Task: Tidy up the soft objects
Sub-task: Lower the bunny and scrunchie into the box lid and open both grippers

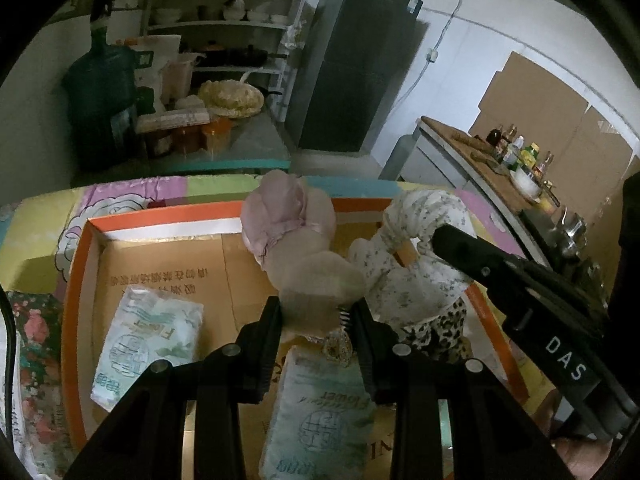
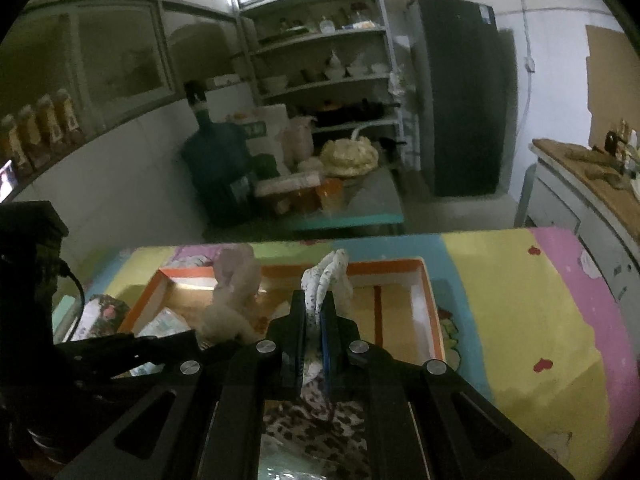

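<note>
Both grippers hang over an orange-rimmed cardboard box [image 1: 78, 264] set on a colourful mat [image 2: 520, 300]. Left gripper [image 1: 320, 312], jaws part-open, is clamped on a pale plush toy [image 1: 304, 248]. Right gripper [image 2: 316, 320], jaws almost shut, pinches a speckled white cloth toy [image 2: 324, 276] with a leopard-print part below. Two tissue packs [image 1: 148, 336] already lie in the box. Risks, as judged: the toys hang touching and could snag on release; the thin pinch on the cloth may slip; a drop near the rim could land on the mat.
</note>
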Motion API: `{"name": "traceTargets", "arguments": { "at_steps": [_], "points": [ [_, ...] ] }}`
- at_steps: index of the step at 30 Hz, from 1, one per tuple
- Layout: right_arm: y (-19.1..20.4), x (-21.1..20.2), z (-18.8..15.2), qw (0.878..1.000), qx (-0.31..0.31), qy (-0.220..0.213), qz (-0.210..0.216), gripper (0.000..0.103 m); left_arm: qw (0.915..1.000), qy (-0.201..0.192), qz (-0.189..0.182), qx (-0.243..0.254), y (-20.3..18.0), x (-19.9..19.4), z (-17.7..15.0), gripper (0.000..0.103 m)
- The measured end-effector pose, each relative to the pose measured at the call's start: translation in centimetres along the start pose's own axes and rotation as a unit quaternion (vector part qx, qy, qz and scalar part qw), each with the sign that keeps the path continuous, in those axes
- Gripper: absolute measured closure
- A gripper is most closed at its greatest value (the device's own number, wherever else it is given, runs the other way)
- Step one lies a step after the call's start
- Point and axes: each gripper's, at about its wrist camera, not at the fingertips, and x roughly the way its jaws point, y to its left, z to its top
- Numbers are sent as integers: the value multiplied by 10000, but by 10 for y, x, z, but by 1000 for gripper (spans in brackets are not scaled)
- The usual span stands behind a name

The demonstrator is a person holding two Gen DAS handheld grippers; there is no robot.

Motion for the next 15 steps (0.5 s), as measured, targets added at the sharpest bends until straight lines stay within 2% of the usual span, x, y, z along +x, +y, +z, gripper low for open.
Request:
{"name": "traceTargets", "arguments": {
  "at_steps": [13,15],
  "points": [
    [-11,9,-10,9996,100,240,-77,93,9997,191,-72,-112,6,10,-1,66],
    [-13,9,-10,9996,117,245,-50,93,9997,205,-33,-98,6,11,-1,60]
  ]
}}
